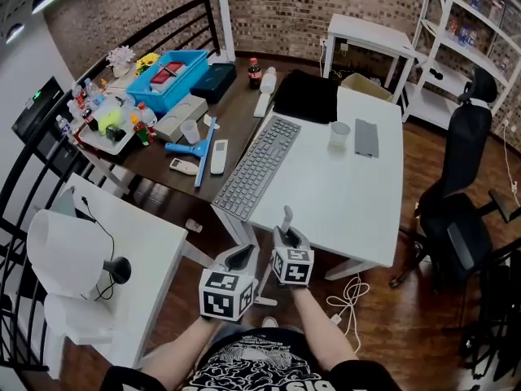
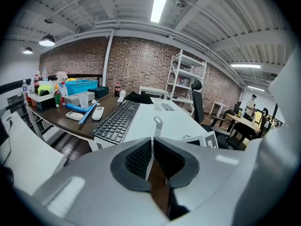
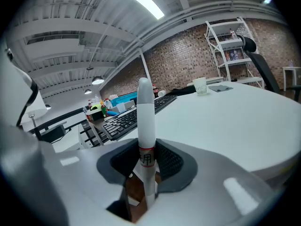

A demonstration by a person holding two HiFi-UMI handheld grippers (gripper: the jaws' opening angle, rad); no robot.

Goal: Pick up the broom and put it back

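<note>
A brick-walled room holds 1 white desk [image 1: 342, 194] with a keyboard [image 1: 259, 168] along its left edge, next to a cluttered dark table [image 1: 236, 125]. Off the desk's near edge the broom handle [image 3: 145, 112] stands upright, clamped between the 2 pads of the right gripper [image 3: 146, 161]. The left gripper [image 2: 151, 157], just beside it, is clenched on nothing.

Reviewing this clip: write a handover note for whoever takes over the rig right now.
Left gripper: jaws together, empty, beside the right one.
Right gripper: jaws clamped on the white round broom handle, held upright at the near edge of the white desk.
Done: handle gripped. The broom's head is out of view.
To do: lift the broom and put it back; the pictures show no obvious storage spot.
</note>
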